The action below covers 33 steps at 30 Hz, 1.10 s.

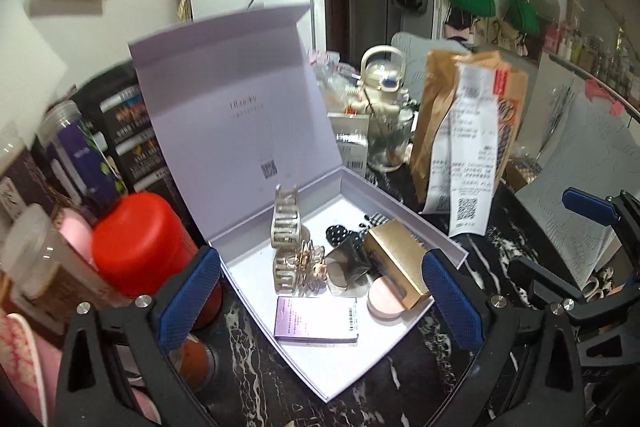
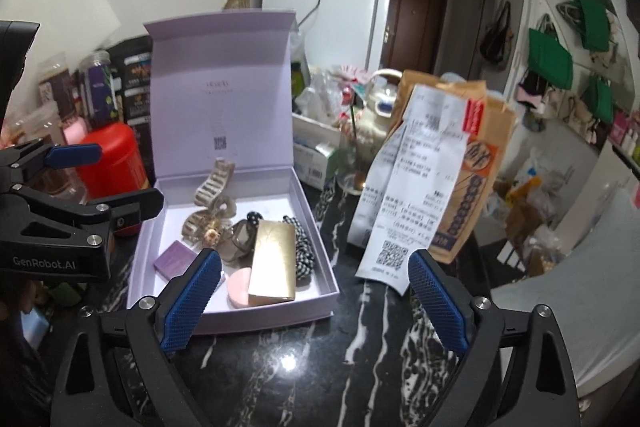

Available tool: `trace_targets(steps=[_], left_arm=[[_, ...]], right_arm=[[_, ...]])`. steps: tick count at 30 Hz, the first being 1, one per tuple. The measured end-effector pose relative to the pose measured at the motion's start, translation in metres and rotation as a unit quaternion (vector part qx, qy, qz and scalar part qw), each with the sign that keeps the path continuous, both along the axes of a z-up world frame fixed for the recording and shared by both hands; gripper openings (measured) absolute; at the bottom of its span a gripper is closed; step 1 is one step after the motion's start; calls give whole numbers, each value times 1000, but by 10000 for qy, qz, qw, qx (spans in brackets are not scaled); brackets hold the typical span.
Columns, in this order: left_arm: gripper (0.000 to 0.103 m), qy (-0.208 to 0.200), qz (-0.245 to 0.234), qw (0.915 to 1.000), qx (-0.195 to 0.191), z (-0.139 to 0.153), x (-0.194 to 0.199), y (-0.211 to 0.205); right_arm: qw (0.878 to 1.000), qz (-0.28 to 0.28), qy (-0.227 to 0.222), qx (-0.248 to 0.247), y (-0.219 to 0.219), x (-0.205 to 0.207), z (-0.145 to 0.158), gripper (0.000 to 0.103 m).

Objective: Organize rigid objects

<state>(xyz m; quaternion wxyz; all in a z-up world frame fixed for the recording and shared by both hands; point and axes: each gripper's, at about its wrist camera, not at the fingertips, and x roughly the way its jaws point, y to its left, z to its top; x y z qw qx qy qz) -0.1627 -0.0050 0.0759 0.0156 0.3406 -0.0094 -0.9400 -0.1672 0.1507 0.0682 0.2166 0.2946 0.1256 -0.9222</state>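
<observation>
A lilac gift box [image 1: 400, 363] [image 2: 316, 247] stands open on the black marble table, its lid upright. Inside lie two beige hair claws [image 1: 285, 223] [image 2: 212, 187], a flower clip [image 1: 310, 265], a gold box [image 1: 400, 261] [image 2: 274, 263], a purple card [image 1: 316, 319] [image 2: 176, 259], a pink round puff [image 1: 385, 299] [image 2: 239, 287] and a black-and-white checked scrunchie [image 2: 303, 255]. My left gripper [image 1: 320, 307] is open and empty, just above the box's near side. My right gripper [image 2: 314, 303] is open and empty, over the box's front right corner.
A red canister [image 1: 138, 243] [image 2: 112, 163] and jars stand left of the box. A brown paper bag with a long receipt [image 1: 468, 147] [image 2: 424, 179] stands to the right. A glass cup [image 1: 390, 143] and a kettle sit behind. Bare marble lies in front [image 2: 320, 367].
</observation>
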Motion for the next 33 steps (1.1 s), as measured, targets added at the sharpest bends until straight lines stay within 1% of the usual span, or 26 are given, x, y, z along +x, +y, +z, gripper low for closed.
trace_targets(steps=[5,12,15,21,28,33], left_arm=[[103,201,-18,9998,-34,17,23,9],[103,315,-25,9995,13,28,49,14],[103,370,11,9993,-3,30,61,15],[103,435,67,9990,-47,26,86,18],[103,336,123,9993,-52,11,106,18],[103,237,159,9996,-9,-2,116,15]], right_arm=[[9998,8,195,-93,11,19,17,97],[9989,48,431,-190,23,46,35,99],[9988,27,446,-220,27,56,38,100],[9990,-79,314,-303,36,75,32,100],[9993,-174,288,-154,37,95,19,100],[9997,-173,159,-119,34,104,8,100]])
